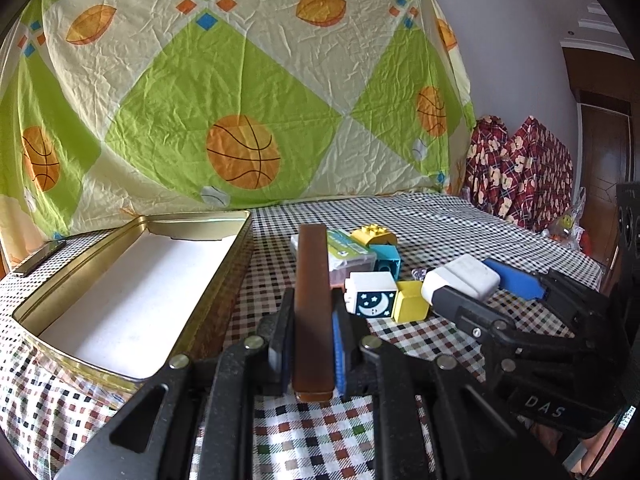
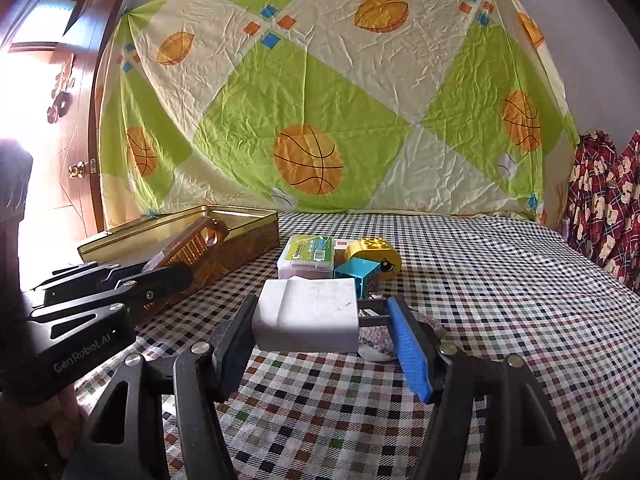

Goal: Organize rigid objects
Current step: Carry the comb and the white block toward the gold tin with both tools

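Open tin (image 1: 120,300) (left) lies unobstructed; toy blocks (image 1: 376,276) crowd the middle

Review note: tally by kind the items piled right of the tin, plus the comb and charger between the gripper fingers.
Toy blocks: 4: yellow arched block, teal block, moon block, yellow cube
Brown comb: 1
White charger: 1
Green-labelled clear box: 1
Shell: 1
Total: 8
A small item behind the box is too hidden to name.
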`<move>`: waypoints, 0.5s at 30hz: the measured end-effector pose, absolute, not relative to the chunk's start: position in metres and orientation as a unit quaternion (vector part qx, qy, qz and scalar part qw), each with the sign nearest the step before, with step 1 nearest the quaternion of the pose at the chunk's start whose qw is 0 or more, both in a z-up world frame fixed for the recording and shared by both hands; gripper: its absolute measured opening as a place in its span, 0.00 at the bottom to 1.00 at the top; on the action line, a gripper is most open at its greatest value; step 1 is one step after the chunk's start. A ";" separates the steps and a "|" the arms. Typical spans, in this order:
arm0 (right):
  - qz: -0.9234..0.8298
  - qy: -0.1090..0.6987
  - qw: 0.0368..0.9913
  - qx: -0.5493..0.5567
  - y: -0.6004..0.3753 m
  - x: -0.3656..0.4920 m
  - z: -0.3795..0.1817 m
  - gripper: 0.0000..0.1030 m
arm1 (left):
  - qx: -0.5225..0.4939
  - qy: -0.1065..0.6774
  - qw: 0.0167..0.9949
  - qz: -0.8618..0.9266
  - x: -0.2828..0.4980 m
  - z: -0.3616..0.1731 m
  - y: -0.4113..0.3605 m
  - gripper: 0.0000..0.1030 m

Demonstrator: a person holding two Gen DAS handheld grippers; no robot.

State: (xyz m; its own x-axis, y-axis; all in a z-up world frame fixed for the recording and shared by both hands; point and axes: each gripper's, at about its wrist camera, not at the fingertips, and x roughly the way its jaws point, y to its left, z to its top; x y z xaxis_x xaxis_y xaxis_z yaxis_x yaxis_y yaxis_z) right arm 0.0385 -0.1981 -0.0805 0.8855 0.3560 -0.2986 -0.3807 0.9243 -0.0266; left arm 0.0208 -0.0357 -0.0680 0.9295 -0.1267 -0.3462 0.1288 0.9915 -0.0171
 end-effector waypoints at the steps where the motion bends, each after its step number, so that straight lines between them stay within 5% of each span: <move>1: 0.188 0.143 0.971 -0.044 -0.198 0.038 -0.080 0.64 | 0.005 0.173 0.983 -0.065 0.020 -0.067 -0.036 0.13; 15: 0.169 0.113 0.978 -0.051 -0.196 0.041 -0.063 0.64 | 0.008 0.116 0.993 -0.022 0.008 -0.046 -0.013 0.13</move>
